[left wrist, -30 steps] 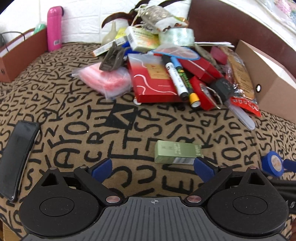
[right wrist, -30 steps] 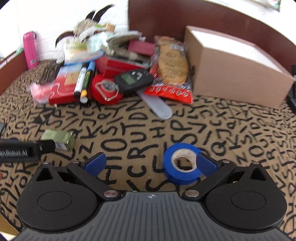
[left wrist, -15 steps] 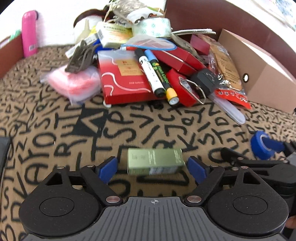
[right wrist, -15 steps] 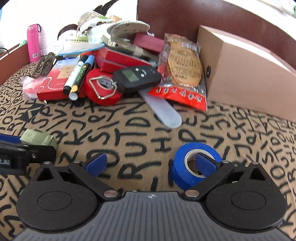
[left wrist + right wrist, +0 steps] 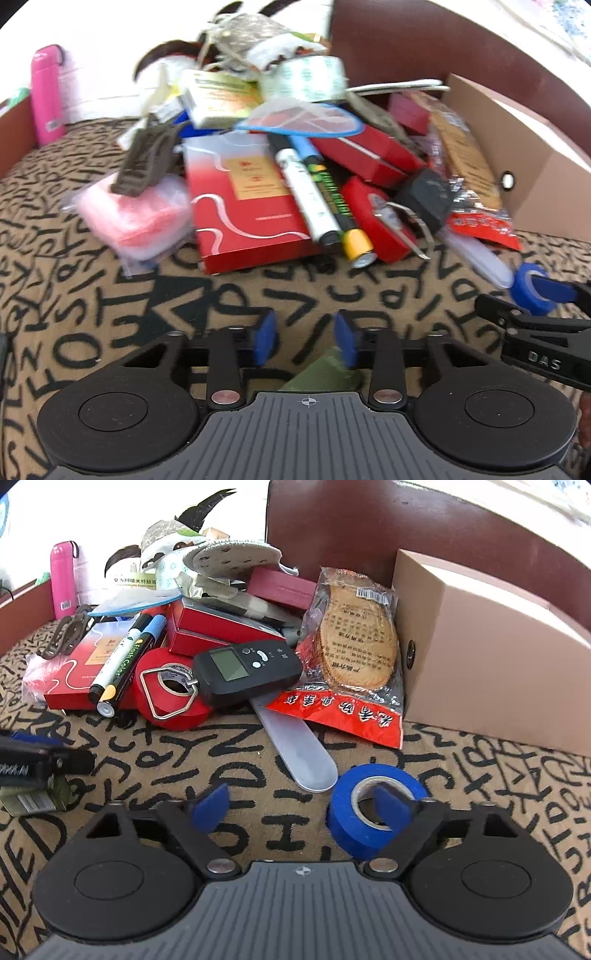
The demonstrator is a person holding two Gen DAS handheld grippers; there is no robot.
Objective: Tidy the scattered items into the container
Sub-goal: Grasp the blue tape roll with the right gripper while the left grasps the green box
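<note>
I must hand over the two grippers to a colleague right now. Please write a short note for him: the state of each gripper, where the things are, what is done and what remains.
Left gripper: jaws partly closed over the small green box; whether it is gripped cannot be told.
Right gripper: open, one finger inside the core of the blue tape roll, the other outside its wall; closing should pinch the wall.
Container: cardboard box at the right; its inside is not visible.
Done: nothing visibly put in.
Left: the green box, the blue roll, then the pile behind, including the red tape and the black scale.
</note>
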